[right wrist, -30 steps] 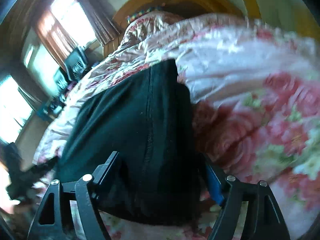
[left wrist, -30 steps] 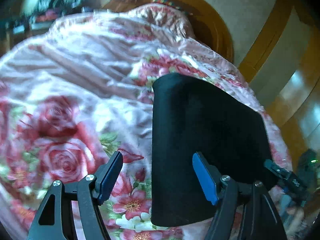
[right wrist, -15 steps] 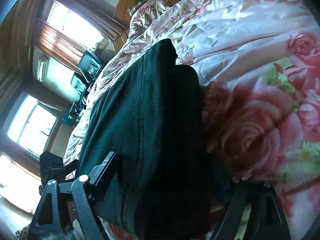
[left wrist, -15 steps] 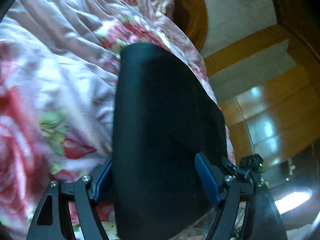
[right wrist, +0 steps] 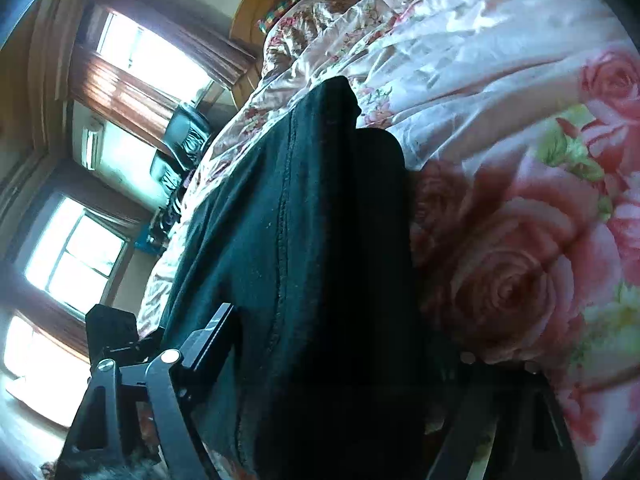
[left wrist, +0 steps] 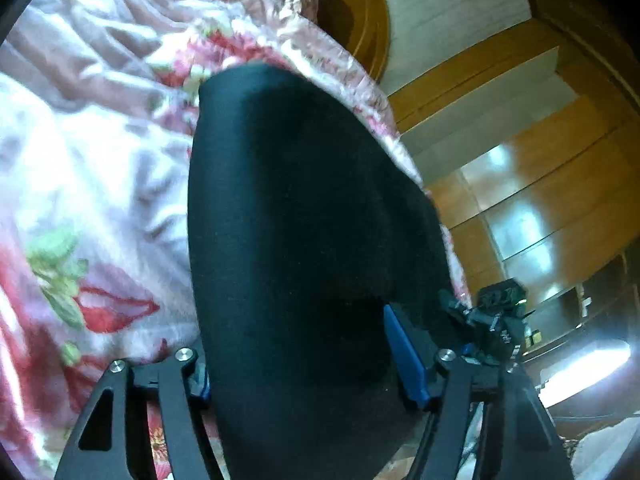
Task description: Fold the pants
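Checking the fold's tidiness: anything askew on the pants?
Slightly: in the right wrist view the black pants have uneven far ends, one layer poking past the other. Both grippers are closing with cloth between them.

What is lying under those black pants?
The pants lie on a pink bedspread printed with roses, which shows all around them. Whatever is directly beneath the dark cloth is covered and cannot be seen.

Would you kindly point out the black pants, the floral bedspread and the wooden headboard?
black pants (left wrist: pixel 304 216): left wrist view, middle of the folded cloth.
floral bedspread (right wrist: pixel 516 280): right wrist view, a large pink rose.
wooden headboard (left wrist: pixel 374 28): left wrist view, curved rim.
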`<state>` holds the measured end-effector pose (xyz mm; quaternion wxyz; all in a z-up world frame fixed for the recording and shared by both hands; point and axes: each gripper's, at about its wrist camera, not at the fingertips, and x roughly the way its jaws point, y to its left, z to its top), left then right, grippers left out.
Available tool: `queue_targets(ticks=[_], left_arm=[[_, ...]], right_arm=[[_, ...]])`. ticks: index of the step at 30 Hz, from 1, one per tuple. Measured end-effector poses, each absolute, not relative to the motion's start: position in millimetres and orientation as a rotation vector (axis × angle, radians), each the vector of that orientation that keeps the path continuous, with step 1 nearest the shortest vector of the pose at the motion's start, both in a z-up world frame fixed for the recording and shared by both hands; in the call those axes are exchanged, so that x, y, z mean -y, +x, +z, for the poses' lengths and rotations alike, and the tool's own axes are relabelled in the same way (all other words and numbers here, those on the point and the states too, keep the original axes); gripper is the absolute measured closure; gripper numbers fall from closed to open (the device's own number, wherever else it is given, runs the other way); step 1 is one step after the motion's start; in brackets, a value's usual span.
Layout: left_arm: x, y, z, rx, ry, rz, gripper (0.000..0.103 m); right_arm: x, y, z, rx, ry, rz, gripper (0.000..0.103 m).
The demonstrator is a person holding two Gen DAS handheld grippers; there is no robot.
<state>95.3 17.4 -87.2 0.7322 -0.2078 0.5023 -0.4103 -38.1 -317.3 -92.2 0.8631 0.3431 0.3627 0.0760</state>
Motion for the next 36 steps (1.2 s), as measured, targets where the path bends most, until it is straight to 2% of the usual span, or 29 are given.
queue_targets(ticks=[3, 8, 15, 26, 32, 36], left_arm=[[-10.2, 82.6, -76.7, -1.054, -0.388, -0.868, 0.046], [7.6, 50.2, -44.7, -0.924, -0.178, -0.808, 0.056], [16.6, 34.1, -10.0, -0.798, -0.069, -0.774, 0.060], [28.3, 94.7, 9.1, -0.738, -0.077, -0.707, 0.060], [42.0, 141.8, 2.5, -0.730, -0.079, -0.662, 0.060], [49.9, 172.9, -35.7, -0.810, -0.082, -0.619, 0.058]], right_arm=[[308.5, -40.4, -79.1, -0.735, 0.647, 0.168, 0.042], [293.6, -45.4, -57.1, -0.704, 0.519, 0.157, 0.053], [288.3, -44.7, -30.9, -0.642, 0.468, 0.148, 0.054], [303.6, 25.4, -7.2, -0.600, 0.425, 0.154, 0.054], [316.2, 80.2, -8.7, -0.610, 0.429, 0.146, 0.054], [331.2, 112.9, -46.1, -0.681, 0.472, 0.093, 0.053]])
